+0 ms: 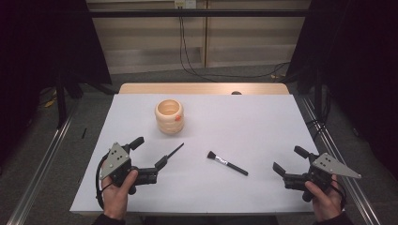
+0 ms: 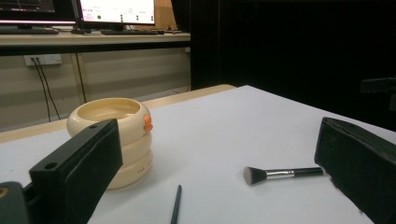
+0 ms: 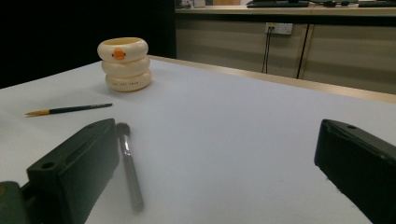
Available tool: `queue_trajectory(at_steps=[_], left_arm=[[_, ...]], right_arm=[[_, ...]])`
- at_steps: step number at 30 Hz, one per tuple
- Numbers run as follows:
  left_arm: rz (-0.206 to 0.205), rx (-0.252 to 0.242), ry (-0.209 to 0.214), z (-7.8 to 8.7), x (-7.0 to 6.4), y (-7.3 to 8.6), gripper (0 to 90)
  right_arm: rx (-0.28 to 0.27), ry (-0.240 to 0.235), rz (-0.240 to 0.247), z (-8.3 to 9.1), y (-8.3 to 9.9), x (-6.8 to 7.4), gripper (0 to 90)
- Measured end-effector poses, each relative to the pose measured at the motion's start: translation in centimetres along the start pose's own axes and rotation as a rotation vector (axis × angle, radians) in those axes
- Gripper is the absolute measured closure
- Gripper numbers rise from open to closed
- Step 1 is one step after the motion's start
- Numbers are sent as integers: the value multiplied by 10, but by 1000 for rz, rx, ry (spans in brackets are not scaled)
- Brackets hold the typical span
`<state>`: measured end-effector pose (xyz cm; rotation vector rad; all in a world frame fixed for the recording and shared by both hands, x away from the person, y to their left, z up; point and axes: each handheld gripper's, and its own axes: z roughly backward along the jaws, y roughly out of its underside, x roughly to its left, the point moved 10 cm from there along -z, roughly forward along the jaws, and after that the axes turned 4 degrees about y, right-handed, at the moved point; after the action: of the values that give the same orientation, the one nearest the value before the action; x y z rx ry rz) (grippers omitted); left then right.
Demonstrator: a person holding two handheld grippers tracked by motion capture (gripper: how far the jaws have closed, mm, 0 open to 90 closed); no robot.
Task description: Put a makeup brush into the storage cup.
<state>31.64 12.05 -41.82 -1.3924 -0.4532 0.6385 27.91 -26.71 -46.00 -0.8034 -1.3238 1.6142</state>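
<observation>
Fingers of both grippers spread wide, holding nothing. Left gripper [image 1: 146, 152] sits lower left of the high view; right gripper [image 1: 287, 161] lower right. Both rest low over the white counter [image 1: 263, 122].

Things nearest them: a thin paintbrush [image 1: 174, 151] and a makeup brush [image 1: 227, 163], both flat on the counter, lower centre. A cream ringed pot [image 1: 169, 116] stands upright above them, centre left, well apart from either brush.

Paintbrush: long axis diagonal, lower left to upper right, lower end just beside the left gripper's nearer finger. In the left gripper view its dark shaft [image 2: 175, 205] lies between the fingers at bottom centre.

Makeup brush: bristles upper left, handle running lower right, between the two grippers. In the right gripper view it [image 3: 129, 164] lies just beside the left-hand finger, handle toward the camera.

Judgement: left hand is nearer the paintbrush; the right is probably better placed for the makeup brush.
</observation>
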Motion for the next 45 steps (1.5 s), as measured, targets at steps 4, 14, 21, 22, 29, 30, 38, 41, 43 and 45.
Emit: queue_trajectory(at_steps=[4,14,21,22,29,30,38,41,43,45], left_arm=[[-8,23,15,-6,3,3,5],[-38,25,16,-19,13,-6,3],[-37,28,17,-33,21,-16,6],[-47,16,25,-36,21,-22,6],[-68,9,26,-50,27,-34,7],[-79,18,14,-53,29,-36,12],[-77,21,1,-68,40,-36,13],[-76,59,5,-71,42,-33,15],[-75,66,7,-73,44,-34,17],[-68,83,13,-73,46,-34,18]], right_arm=[[1,-4,-3,0,0,0,0],[-1,-3,-3,0,0,0,0],[-1,-1,-1,0,0,0,0],[1,-2,-2,0,0,0,0],[2,-4,-4,0,0,0,0],[0,-1,-5,0,0,0,0],[9,-5,-4,0,1,0,0],[8,-4,-6,0,1,0,0],[9,-4,-8,0,1,0,0],[7,-3,-8,0,1,0,0]])
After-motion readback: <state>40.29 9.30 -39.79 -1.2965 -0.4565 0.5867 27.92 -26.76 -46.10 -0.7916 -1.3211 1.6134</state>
